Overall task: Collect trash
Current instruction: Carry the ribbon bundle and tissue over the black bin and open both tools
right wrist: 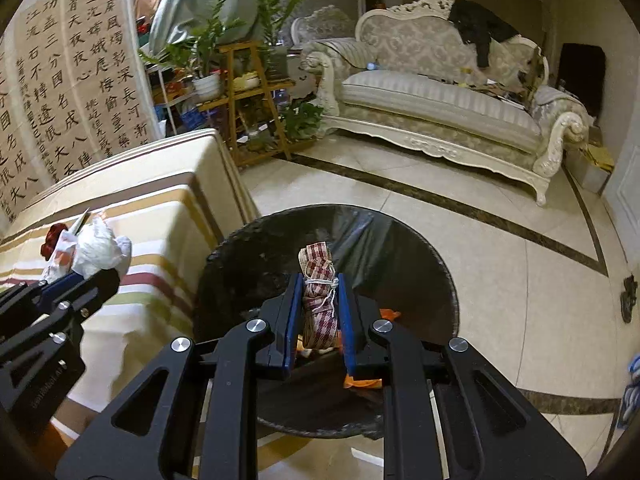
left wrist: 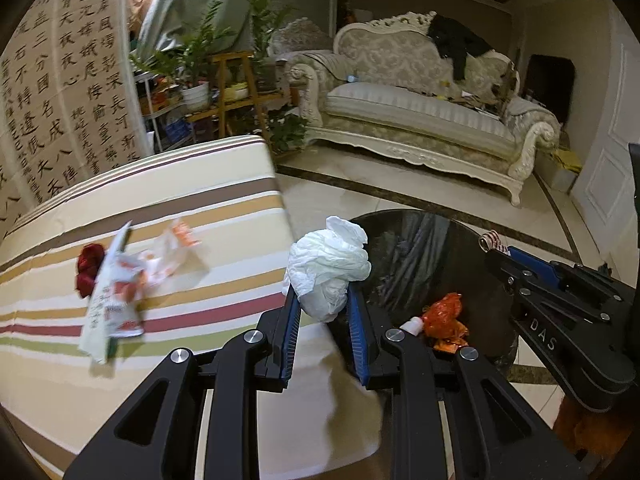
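Right wrist view is showing the right gripper (right wrist: 318, 300) clamping a rolled, red-and-cream checked wrapper (right wrist: 318, 300) tied with thin white string, and it is hanging directly above the open mouth of the bin (right wrist: 420, 256). The left wrist view is showing the left gripper (left wrist: 324, 300) pinching a crumpled white tissue wad (left wrist: 328, 266) at the bin's near-left rim, just where the striped table (left wrist: 180, 200) is ending.

The risks I am judging from here: the tissue is sitting only partly over the bin, so letting go now is likely to drop it on the rim or on the floor beside the bin. It is light, soft and puffy, and it may cling to the blue ribbed pads (left wrist: 292, 320) rather than fall. The checked roll is stiffer and compact and is probably going to fall cleanly, though the string could snag on a pad. The two grippers are working close together over the bin, so they could knock each other.

The bin is round, lined with a glossy black bag that is wrinkling inward; an orange crinkly wrapper (left wrist: 444, 320) is already lying inside. Left of the bin, on the table's smooth striped cloth, more trash is waiting: a flat printed white packet (left wrist: 114, 300), a torn clear-and-orange wrapper (left wrist: 172, 252) and a dark red crumpled piece (left wrist: 88, 270).
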Action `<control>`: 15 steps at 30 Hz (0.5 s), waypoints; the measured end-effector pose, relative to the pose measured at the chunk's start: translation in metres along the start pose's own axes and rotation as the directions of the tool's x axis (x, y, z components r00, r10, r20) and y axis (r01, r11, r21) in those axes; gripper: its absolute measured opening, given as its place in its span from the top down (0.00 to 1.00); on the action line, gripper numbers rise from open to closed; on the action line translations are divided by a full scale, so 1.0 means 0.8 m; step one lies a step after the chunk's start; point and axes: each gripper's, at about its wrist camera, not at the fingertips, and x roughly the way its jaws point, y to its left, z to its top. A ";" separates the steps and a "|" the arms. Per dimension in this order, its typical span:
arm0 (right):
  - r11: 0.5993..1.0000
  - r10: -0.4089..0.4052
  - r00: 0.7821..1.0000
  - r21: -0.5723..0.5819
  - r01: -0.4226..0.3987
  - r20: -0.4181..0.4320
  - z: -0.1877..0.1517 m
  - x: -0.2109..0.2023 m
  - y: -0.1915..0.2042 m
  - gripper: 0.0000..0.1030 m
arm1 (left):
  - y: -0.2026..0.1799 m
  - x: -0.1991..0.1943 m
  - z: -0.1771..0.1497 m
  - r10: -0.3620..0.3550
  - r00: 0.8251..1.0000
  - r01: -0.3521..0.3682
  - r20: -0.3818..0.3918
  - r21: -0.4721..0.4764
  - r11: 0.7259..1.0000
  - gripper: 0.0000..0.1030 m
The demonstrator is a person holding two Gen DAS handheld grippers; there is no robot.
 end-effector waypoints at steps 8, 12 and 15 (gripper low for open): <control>1.000 -0.001 1.000 0.022 0.001 -0.008 0.000 0.010 -0.021 0.83 | -0.022 0.026 0.006 0.009 1.000 -0.009 -0.023 0.021 1.000 0.76; 0.999 -0.002 1.000 0.033 0.003 -0.014 0.001 0.016 -0.030 0.83 | -0.028 0.034 0.009 0.013 0.999 -0.012 -0.030 0.030 0.999 0.76; 0.999 0.000 1.000 0.044 0.001 -0.016 0.001 0.021 -0.035 0.76 | -0.033 0.040 0.011 0.017 0.999 -0.016 -0.034 0.039 0.999 0.74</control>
